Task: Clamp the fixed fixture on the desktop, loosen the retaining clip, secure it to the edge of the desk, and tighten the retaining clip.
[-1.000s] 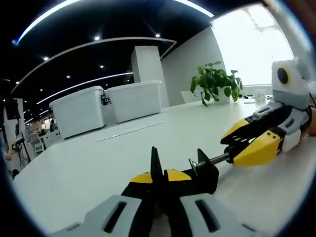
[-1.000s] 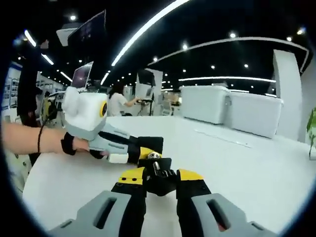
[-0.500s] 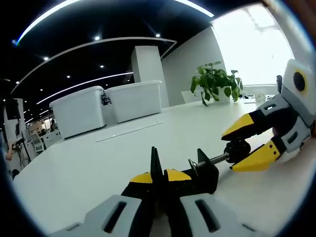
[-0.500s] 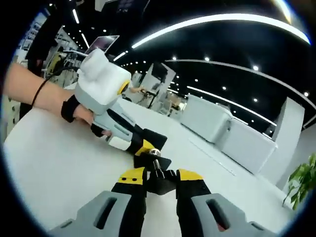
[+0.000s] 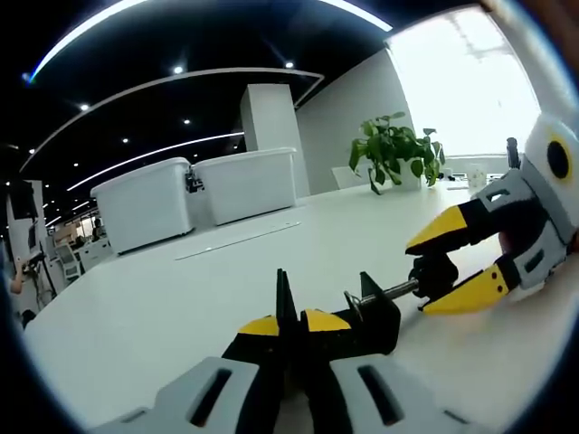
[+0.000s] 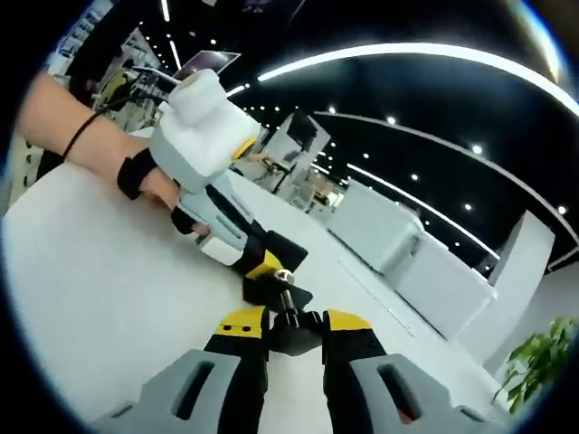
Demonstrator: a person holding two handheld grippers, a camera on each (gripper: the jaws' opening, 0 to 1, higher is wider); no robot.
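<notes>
A black clamp fixture (image 5: 369,322) lies on the white table (image 5: 163,307). My left gripper (image 5: 291,321) is shut on the fixture's thin upright plate, yellow tips on either side. A threaded screw (image 5: 398,291) runs right from the fixture to a black knob (image 5: 436,273). My right gripper (image 5: 423,277) comes in from the right with its yellow jaws closed around that knob. In the right gripper view the knob (image 6: 294,328) sits pinched in my right gripper (image 6: 294,318), and the left gripper (image 6: 264,271) holds the fixture (image 6: 276,251) just beyond.
Two white storage bins (image 5: 145,203) and a potted plant (image 5: 393,149) stand at the table's far side. A thin strip (image 5: 240,240) lies mid-table. A person's hand with a black wrist strap (image 6: 136,172) holds the left gripper. The table's edge (image 6: 18,235) is at the left.
My right gripper has rolled about the screw's axis with the knob between its jaws, so its view has tilted. The left gripper and fixture have stayed put.
</notes>
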